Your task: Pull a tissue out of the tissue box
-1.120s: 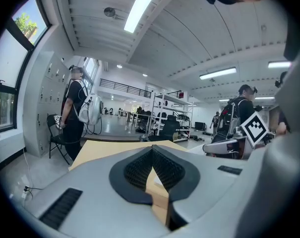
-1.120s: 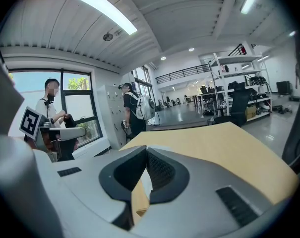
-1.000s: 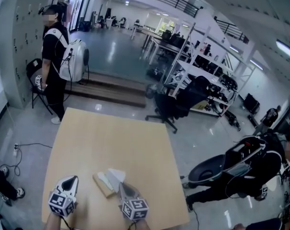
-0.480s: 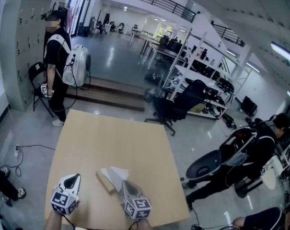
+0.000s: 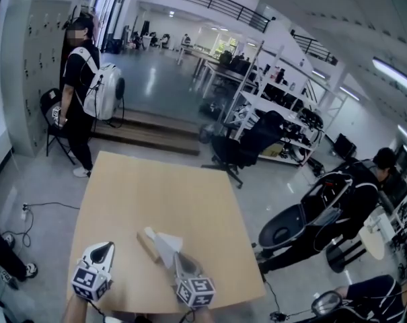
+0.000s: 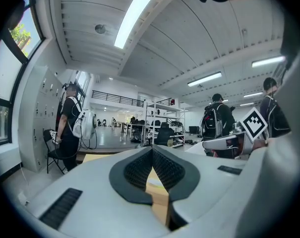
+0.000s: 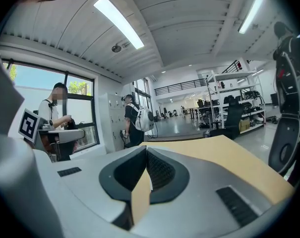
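Note:
A flat tan tissue box [image 5: 146,245] lies on the wooden table [image 5: 156,194] near its front edge. A white tissue [image 5: 167,242] stands up out of the box. My right gripper [image 5: 177,256] hovers just in front of the tissue, and its tip comes close to it. In the right gripper view its jaws [image 7: 146,148] meet with nothing between them, and neither box nor tissue shows there. My left gripper [image 5: 106,247] is to the left of the box, apart from it. Its jaws [image 6: 152,148] are also shut and empty.
A person with a white backpack [image 5: 79,79] stands past the table's far left corner. Another person bends over a stroller [image 5: 304,221] to the right of the table. A black office chair [image 5: 247,147] and shelving [image 5: 284,106] lie beyond the far edge.
Both grippers have drifted slightly while staying shut. The head view has tipped, so the table sits lower in the picture. The box and tissue lie where they were.

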A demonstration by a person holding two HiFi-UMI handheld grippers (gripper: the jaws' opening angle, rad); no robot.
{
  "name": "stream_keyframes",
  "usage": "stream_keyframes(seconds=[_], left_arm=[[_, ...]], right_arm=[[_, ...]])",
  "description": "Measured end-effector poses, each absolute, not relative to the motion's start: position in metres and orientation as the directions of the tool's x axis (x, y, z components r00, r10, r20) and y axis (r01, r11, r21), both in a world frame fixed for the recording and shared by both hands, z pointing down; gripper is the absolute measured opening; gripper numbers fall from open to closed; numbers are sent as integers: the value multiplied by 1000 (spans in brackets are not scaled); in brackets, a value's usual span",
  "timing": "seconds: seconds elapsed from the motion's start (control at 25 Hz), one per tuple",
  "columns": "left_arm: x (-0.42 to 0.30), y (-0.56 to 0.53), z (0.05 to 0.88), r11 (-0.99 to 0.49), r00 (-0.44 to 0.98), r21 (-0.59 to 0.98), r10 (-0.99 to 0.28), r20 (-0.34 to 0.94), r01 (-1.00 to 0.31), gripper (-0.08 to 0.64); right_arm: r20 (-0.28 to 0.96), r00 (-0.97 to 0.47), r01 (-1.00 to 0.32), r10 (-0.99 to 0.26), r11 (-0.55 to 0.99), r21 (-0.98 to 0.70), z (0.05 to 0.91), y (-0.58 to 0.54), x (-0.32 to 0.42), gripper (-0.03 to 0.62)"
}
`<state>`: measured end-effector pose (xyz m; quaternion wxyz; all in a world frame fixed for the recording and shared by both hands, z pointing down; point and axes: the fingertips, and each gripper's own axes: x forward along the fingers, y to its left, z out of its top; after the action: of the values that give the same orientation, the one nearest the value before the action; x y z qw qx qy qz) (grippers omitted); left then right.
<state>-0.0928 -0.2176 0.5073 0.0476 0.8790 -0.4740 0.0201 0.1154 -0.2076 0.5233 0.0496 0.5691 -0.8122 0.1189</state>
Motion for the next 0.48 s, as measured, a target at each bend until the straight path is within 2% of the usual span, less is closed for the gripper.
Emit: stream_keyframes(seconds=[0.48], left_arm=[[-97, -169, 501, -571, 574, 61, -816, 67, -818, 8]], right_arm=[[200, -310, -949, -929, 291, -120, 518, -151, 111, 6]])
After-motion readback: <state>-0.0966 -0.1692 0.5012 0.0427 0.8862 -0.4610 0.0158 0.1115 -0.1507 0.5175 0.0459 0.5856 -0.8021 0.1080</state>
